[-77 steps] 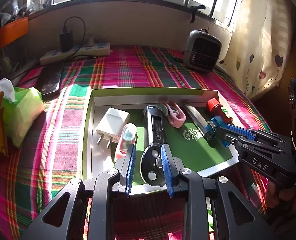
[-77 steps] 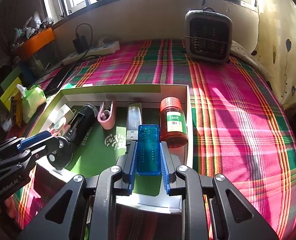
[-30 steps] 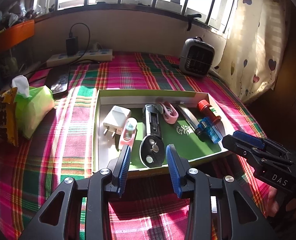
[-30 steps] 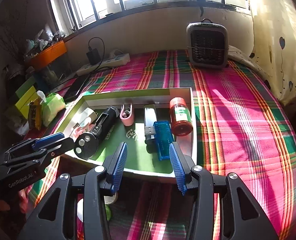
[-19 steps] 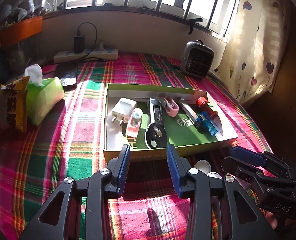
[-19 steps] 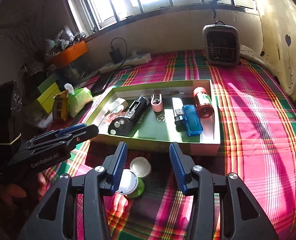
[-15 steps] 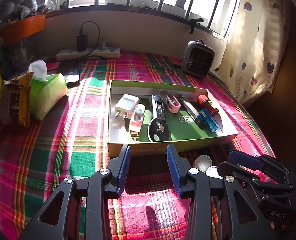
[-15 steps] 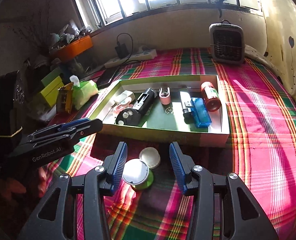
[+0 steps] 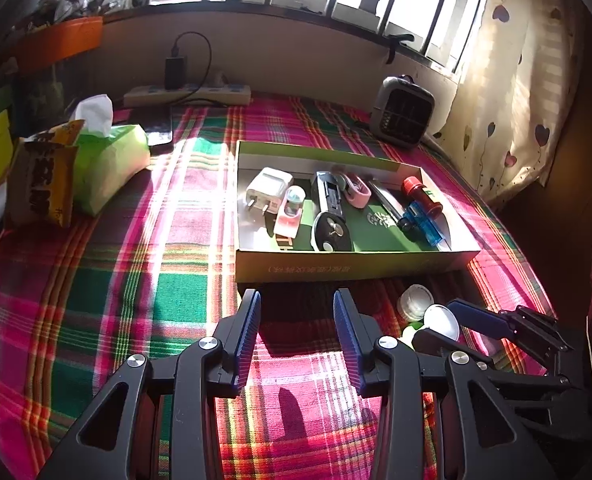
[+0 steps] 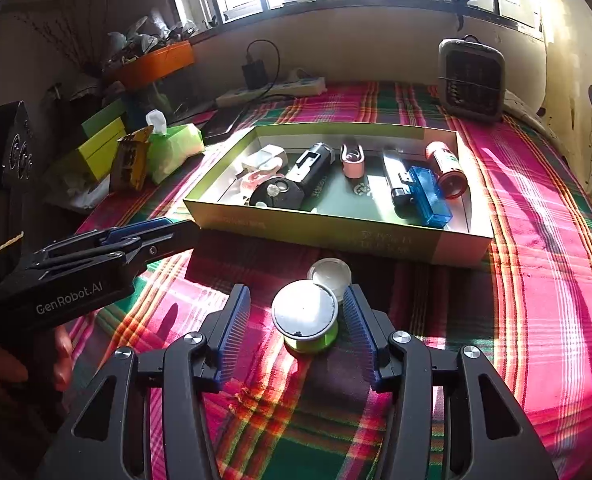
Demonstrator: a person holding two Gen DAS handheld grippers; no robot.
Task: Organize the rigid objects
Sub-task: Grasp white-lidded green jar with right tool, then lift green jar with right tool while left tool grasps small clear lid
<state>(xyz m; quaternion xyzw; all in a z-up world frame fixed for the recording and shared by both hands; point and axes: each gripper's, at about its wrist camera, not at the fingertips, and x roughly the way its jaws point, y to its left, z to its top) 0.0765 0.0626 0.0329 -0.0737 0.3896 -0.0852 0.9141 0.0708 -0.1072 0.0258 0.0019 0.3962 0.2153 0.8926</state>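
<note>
A shallow cardboard box (image 10: 336, 236) on the plaid cloth (image 10: 536, 280) holds a black torch (image 10: 296, 184), blue plastic case (image 10: 430, 196) and red bottle (image 10: 448, 170). At six o'clock from it, the right gripper (image 10: 296, 322) is opening around a round green-based tin (image 10: 306, 318), untouched. The left gripper (image 9: 296, 336) gapes empty.

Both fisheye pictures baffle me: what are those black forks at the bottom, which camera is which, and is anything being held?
The forks are two handheld grippers; a person carries one in each hand, and each has a camera looking along its jaws. In the left wrist view the left gripper hangs open over bare plaid cloth, holding nothing. In the right wrist view the right gripper has a round white-lidded green jar between its jaws, which are opening, not gripping. A loose white lid lies just beyond it. Farther back sits a green box holding a white charger, black flashlight, blue case and red bottle.
</note>
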